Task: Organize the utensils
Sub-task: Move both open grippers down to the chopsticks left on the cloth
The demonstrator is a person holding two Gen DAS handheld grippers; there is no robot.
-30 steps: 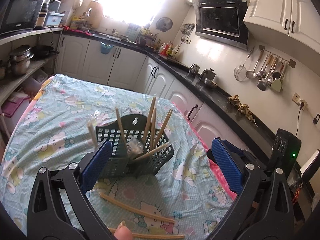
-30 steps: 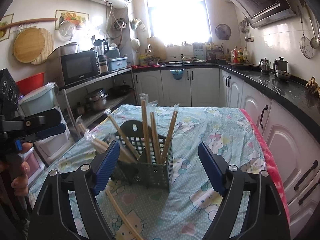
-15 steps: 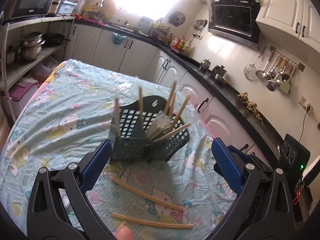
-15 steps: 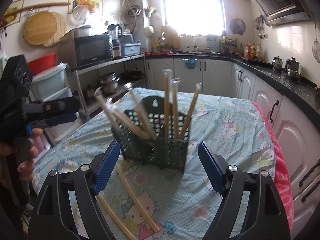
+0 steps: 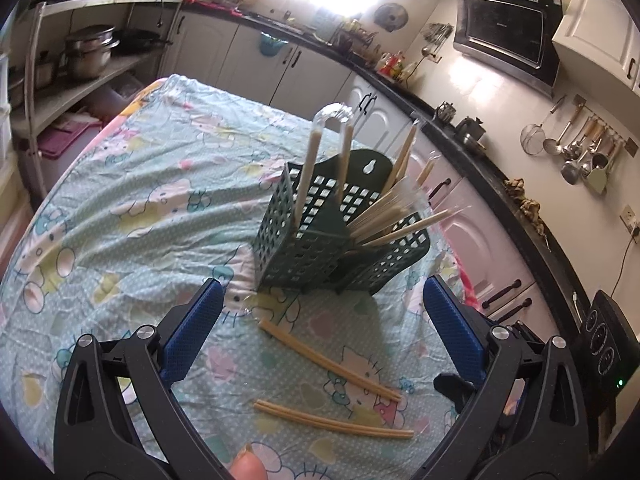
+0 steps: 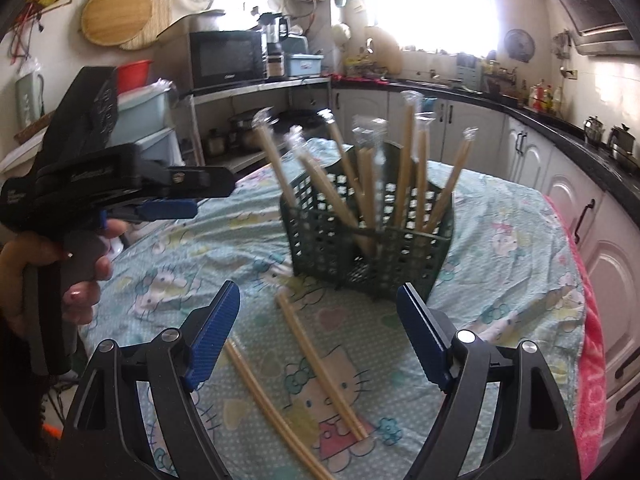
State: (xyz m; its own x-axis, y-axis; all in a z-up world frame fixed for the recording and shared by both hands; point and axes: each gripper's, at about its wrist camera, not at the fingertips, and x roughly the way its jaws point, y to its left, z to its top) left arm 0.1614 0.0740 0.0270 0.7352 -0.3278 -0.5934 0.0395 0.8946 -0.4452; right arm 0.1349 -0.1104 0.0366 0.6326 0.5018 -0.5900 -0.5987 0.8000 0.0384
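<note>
The tablecloth (image 5: 132,208) on the desk carried a printed cartoon cat pattern. No brand name could be read with certainty; small white lettering on the microwave (image 6: 228,58) and on the body of the left hand-held gripper (image 6: 168,194) was too blurred to make out.

A dark green perforated basket (image 5: 320,240) stood upright near the middle of the desk. Many pale wrapped chopsticks (image 6: 408,168) stood in it, leaning in different directions, their clear wrapper tips above the rim. In the left wrist view, one pair (image 5: 326,160) stood in the left compartment and the others fanned out to the right.

Three loose chopsticks lay flat on the tablecloth in front of the basket. One single chopstick (image 5: 328,354) lay diagonally, and a pair of chopsticks (image 5: 332,420) lay side by side nearer to the camera. They lay between the two blue pads of the left hand-held gripper, but below them and not touched.

The left hand-held gripper had its jaws spread wide and held nothing. The right hand-held gripper (image 6: 320,336) was also wide apart and empty, hovering above the same loose chopsticks, with the basket just beyond its fingertips. A hand (image 6: 52,272) gripped the handle of the left one.
</note>
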